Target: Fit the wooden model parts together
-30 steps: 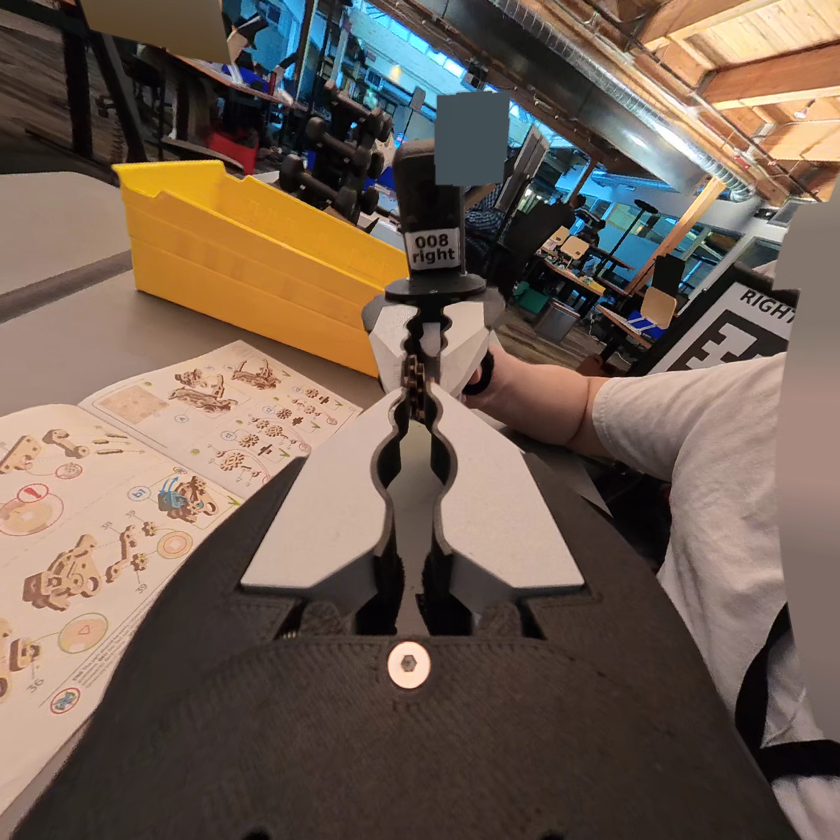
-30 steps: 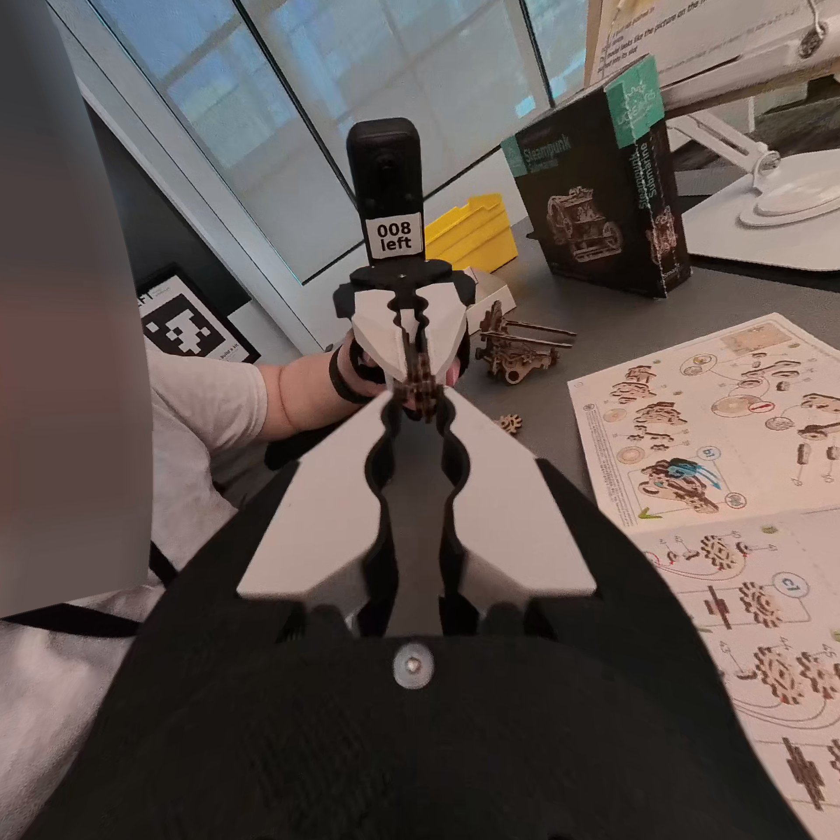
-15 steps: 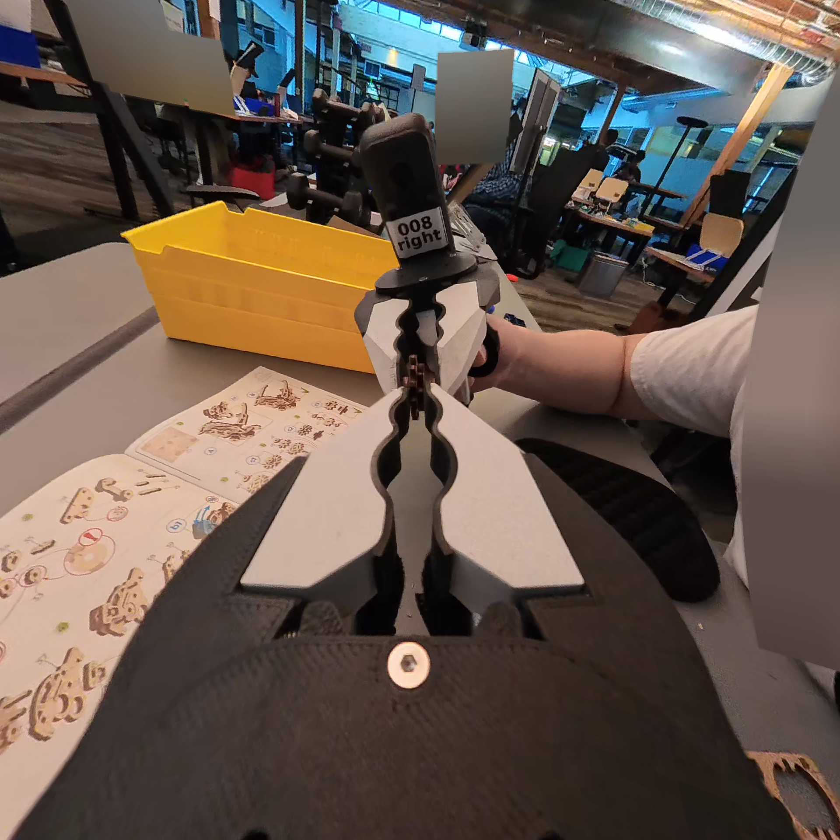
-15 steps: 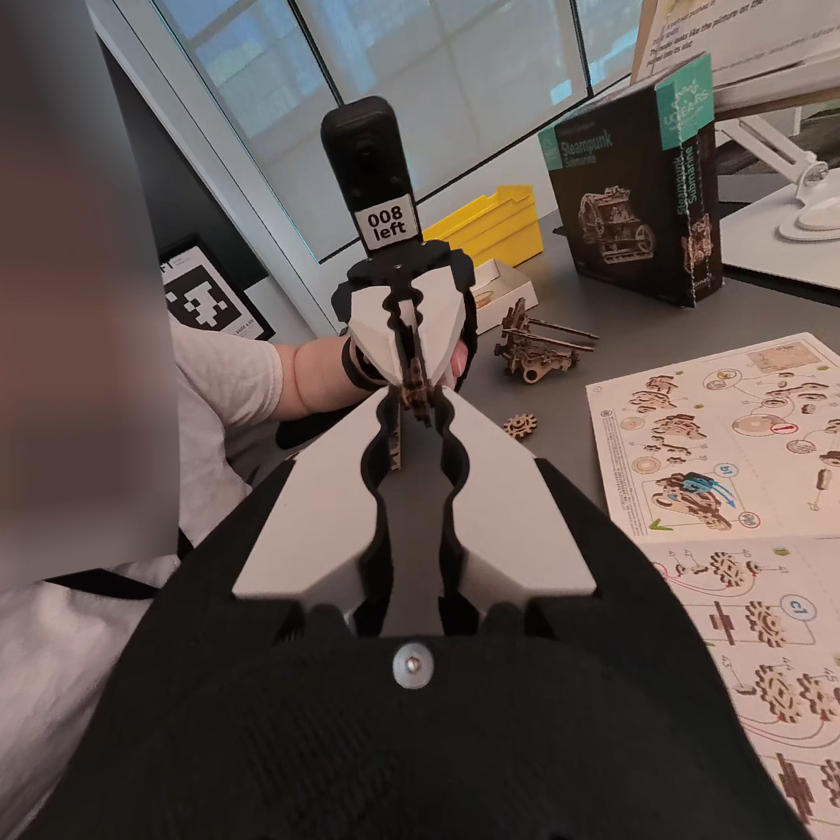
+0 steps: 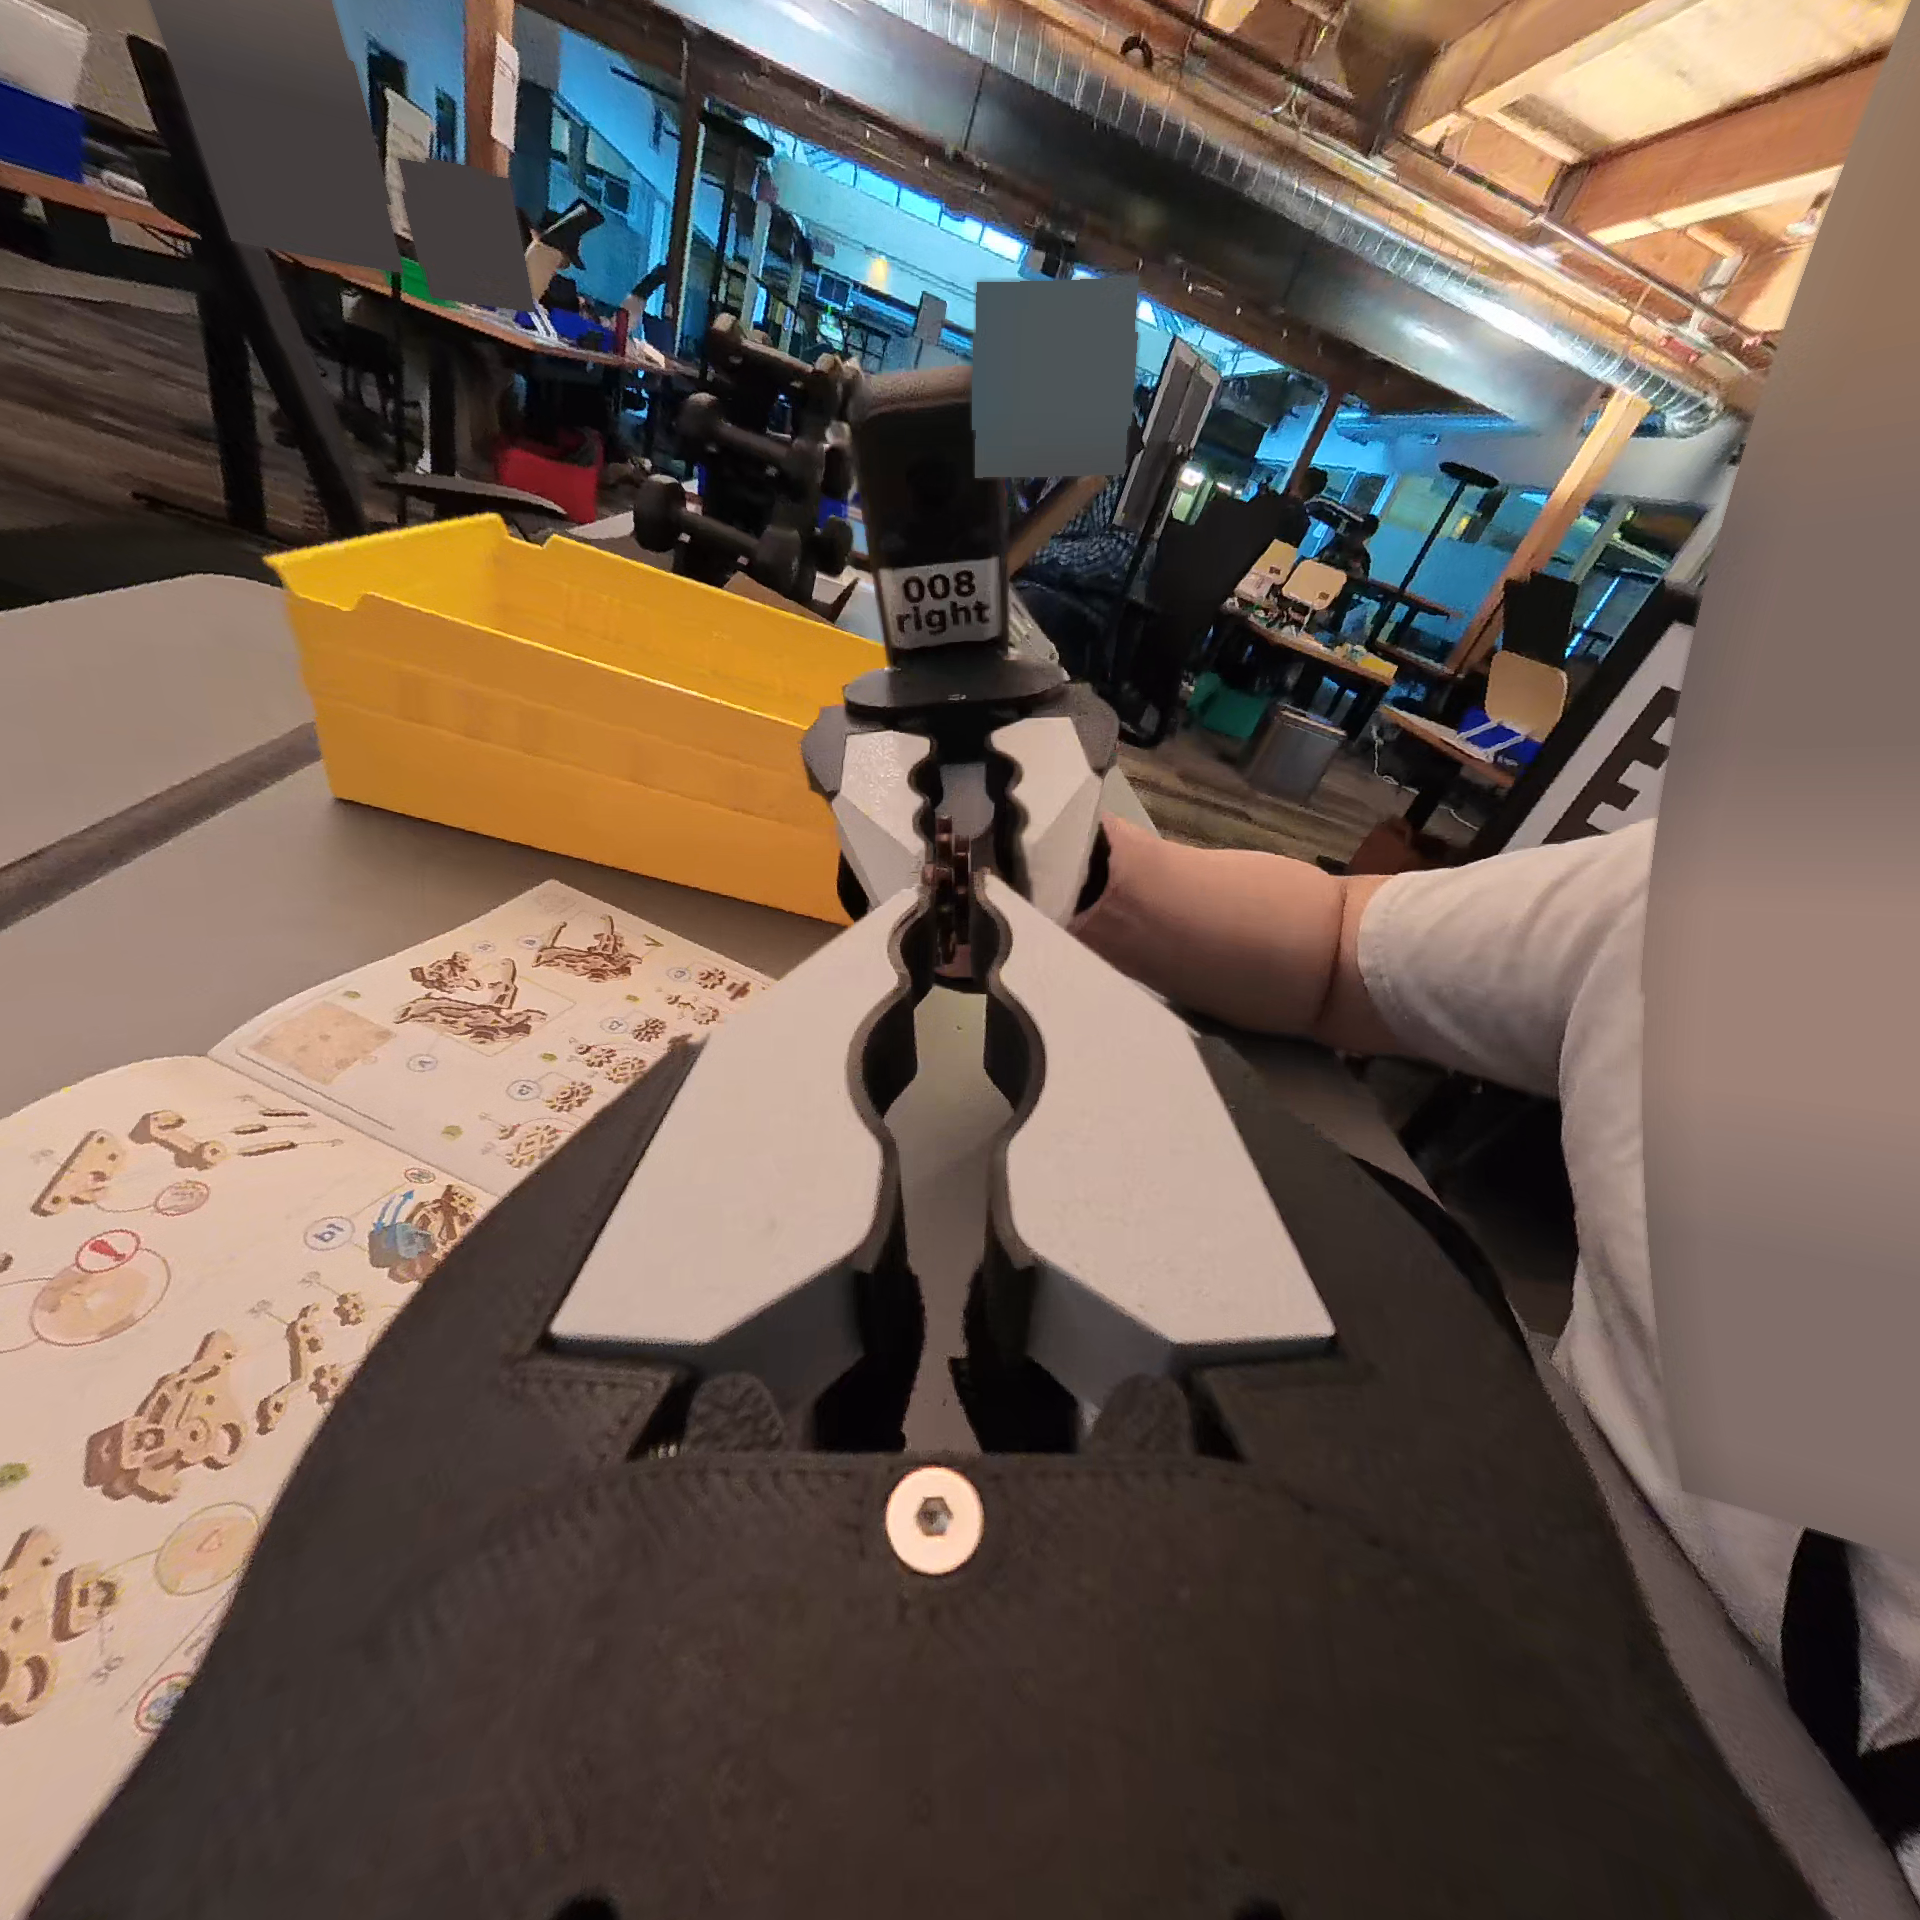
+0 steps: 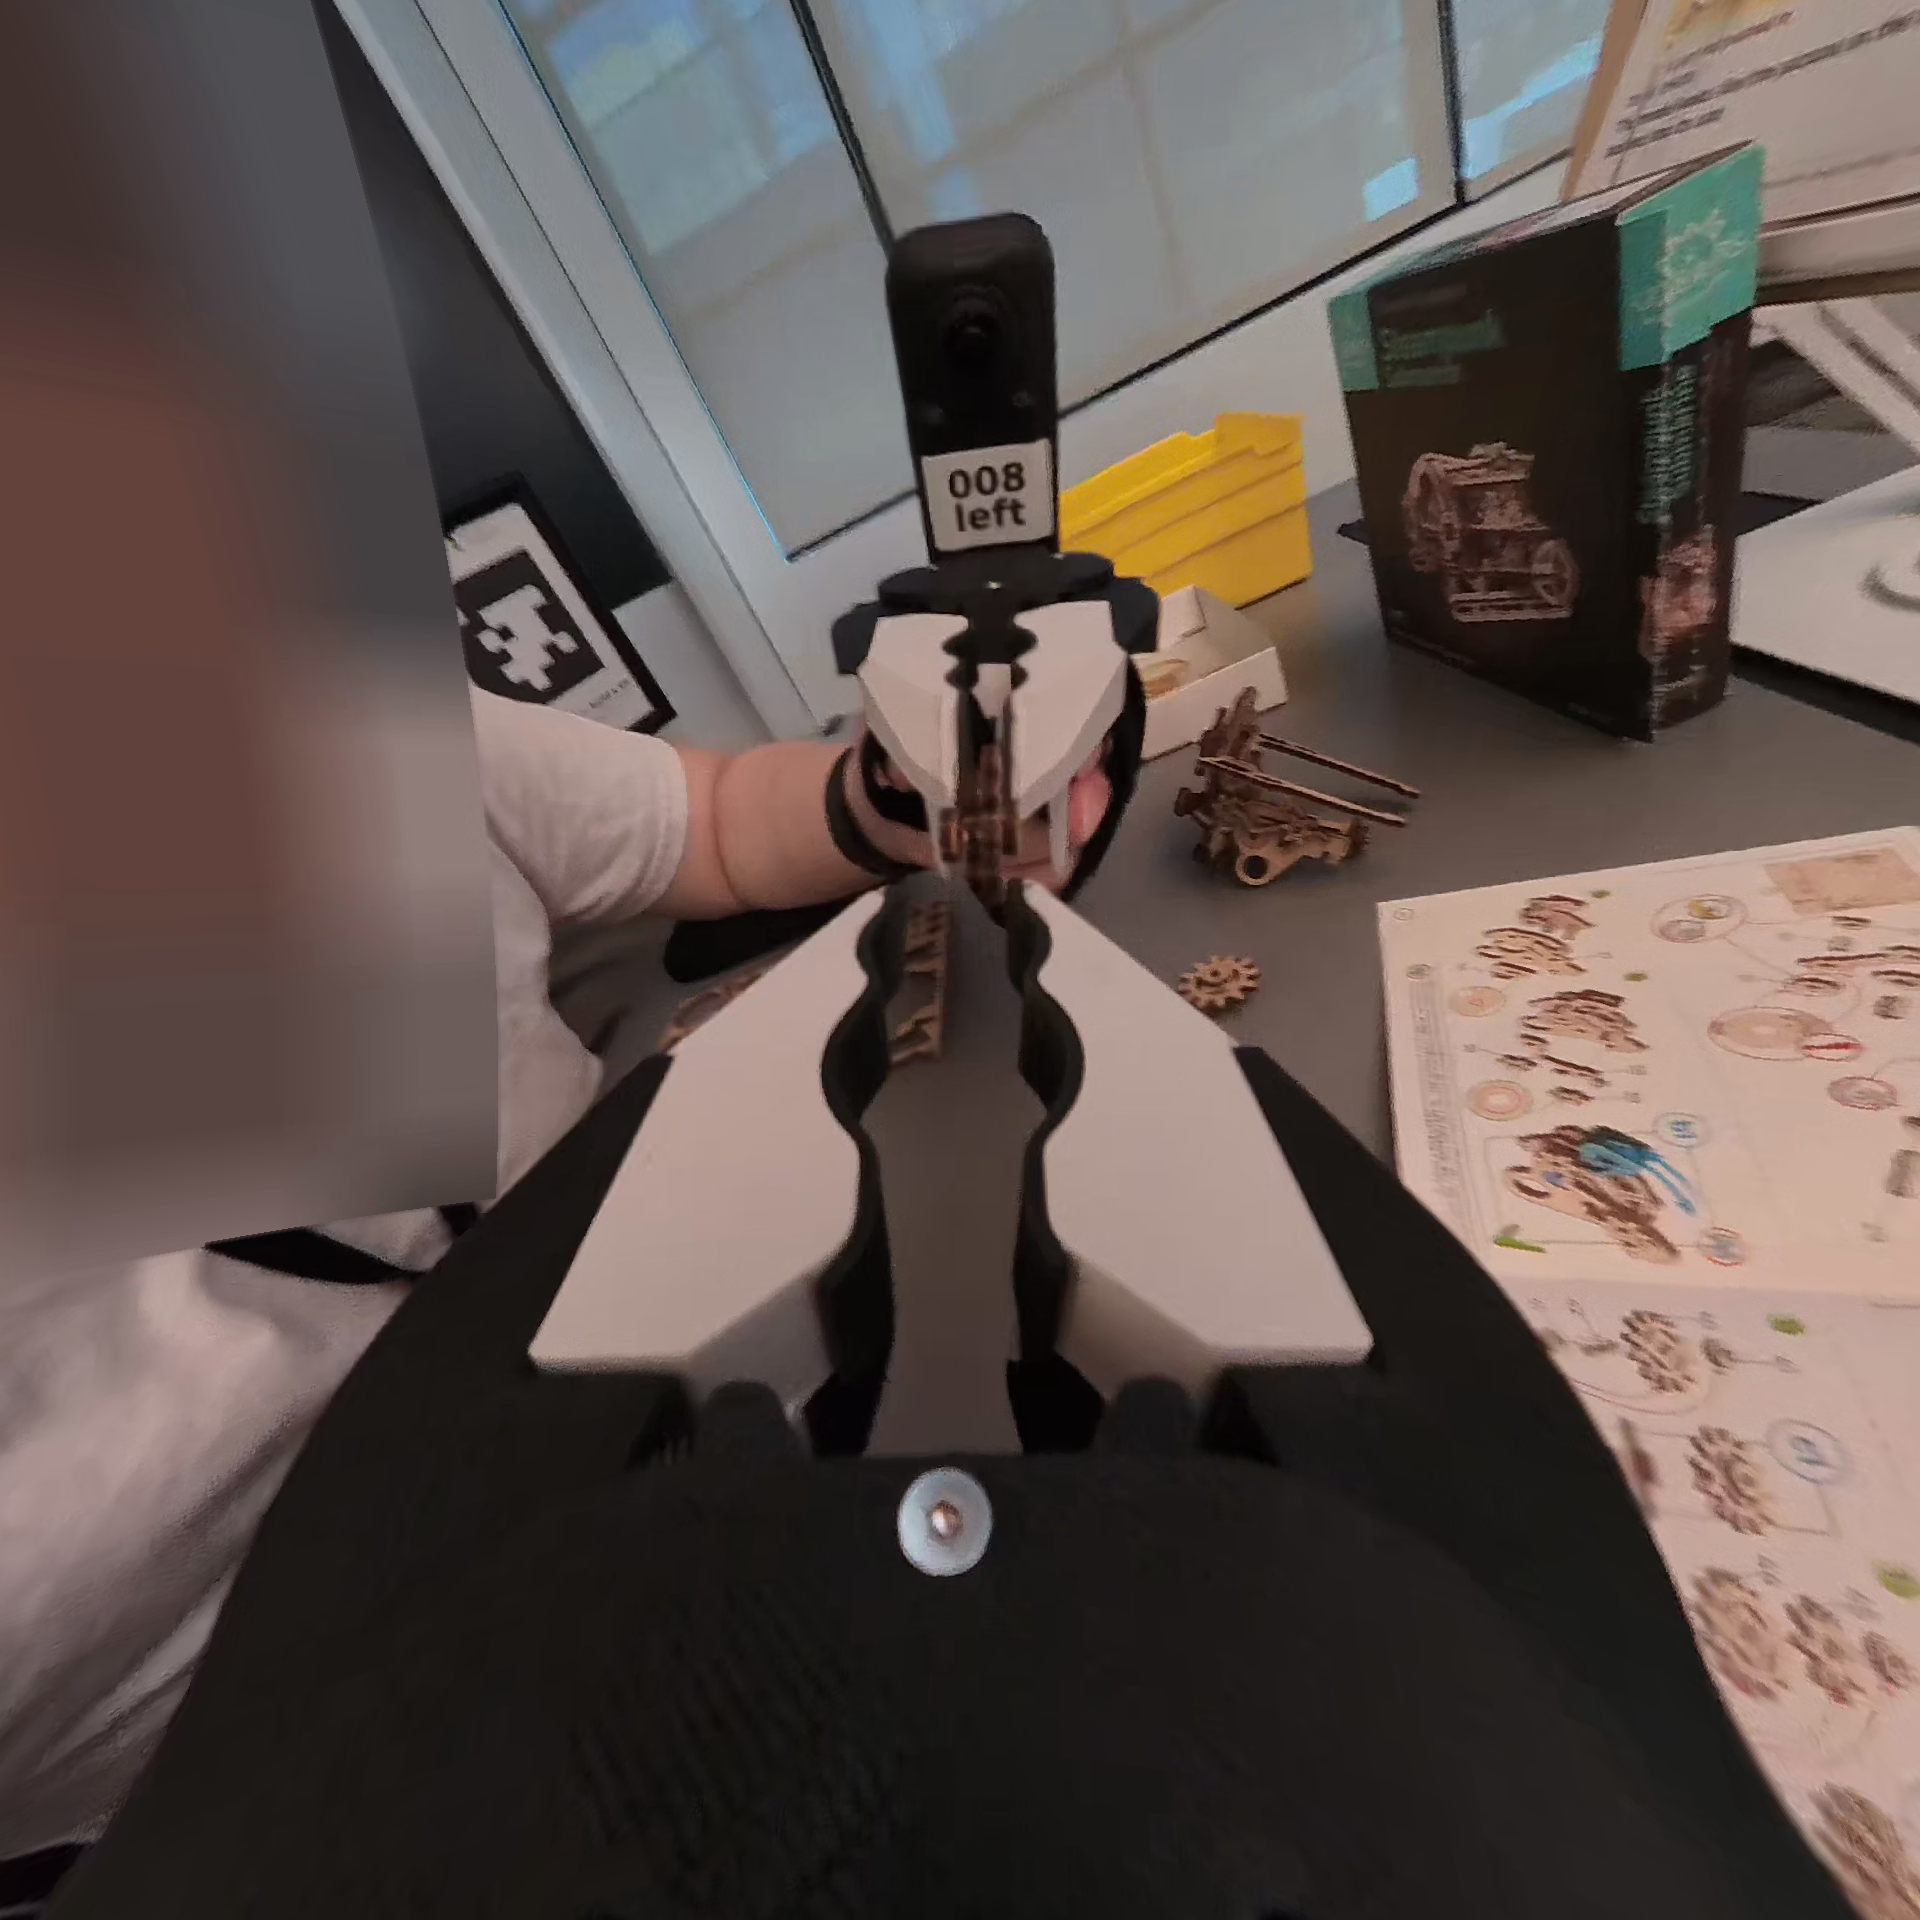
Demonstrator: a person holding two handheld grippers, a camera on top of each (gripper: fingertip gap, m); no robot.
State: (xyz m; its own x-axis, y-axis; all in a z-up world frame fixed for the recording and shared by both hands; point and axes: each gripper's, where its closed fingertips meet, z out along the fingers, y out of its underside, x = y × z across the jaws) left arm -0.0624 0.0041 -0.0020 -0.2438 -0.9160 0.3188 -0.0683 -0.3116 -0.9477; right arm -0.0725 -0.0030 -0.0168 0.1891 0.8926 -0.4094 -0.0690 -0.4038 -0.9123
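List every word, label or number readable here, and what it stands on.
I will not copy out writing; these bear it:
White sticker on the far camera, left wrist view: legible.
White sticker on the far camera, right wrist view: legible.
Dark box: blurred.
Instruction booklet: too small.
Marker board: small caption, unreadable.

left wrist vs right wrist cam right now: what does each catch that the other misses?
Left wrist view only: the large yellow bin on the grey table, and the open workspace behind it with desks and a dumbbell rack.

Right wrist view only: the dark model box standing upright, a partly built wooden assembly, a loose wooden gear, a smaller yellow bin and the windows.

Both: the left gripper and right gripper tip to tip, each pinching small wooden parts, and the open instruction booklet.
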